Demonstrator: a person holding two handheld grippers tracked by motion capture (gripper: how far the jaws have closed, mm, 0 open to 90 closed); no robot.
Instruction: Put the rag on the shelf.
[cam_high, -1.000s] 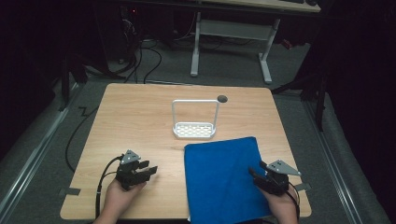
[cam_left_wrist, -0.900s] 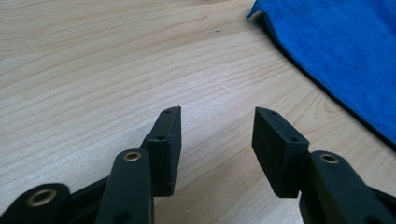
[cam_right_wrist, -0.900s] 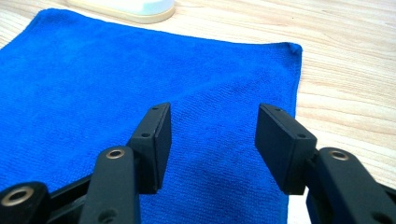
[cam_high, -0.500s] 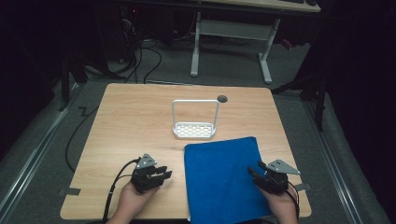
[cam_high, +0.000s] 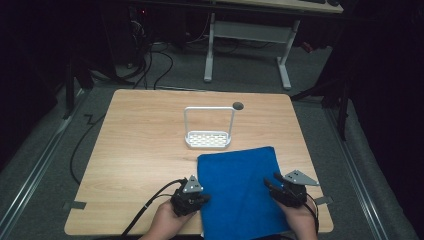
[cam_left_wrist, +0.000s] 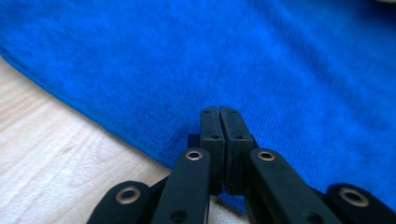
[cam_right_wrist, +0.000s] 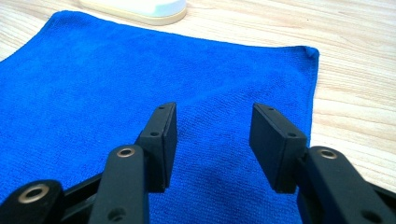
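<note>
Lying flat on the table (cam_high: 135, 150), the cloth (cam_high: 240, 190) was the landmark: blue, spread at the near edge betw. both hands, its far edge just short of the white rack (cam_high: 209, 131). Left tongs (cam_high: 199, 200) sat at the cloth's left edge, nr its near corner; jaws had just been closing & were now pressed together, pads meeting. In the left gripper view the left tongs (cam_left_wrist: 219, 112) tips lay over the cloth's border w/ bare wood to the side; couldn't tell if any fabric was pinched. Right tongs (cam_high: 270, 184) were at the cloth's right edge, jaws partly apart, having narrowed a little. In the right gripper view the right tongs (cam_right_wrist: 212, 135) hung over the cloth (cam_right_wrist: 116, 79), nothing gripped, rack base (cam_right_wrist: 140, 9) beyond the far edge.
</note>
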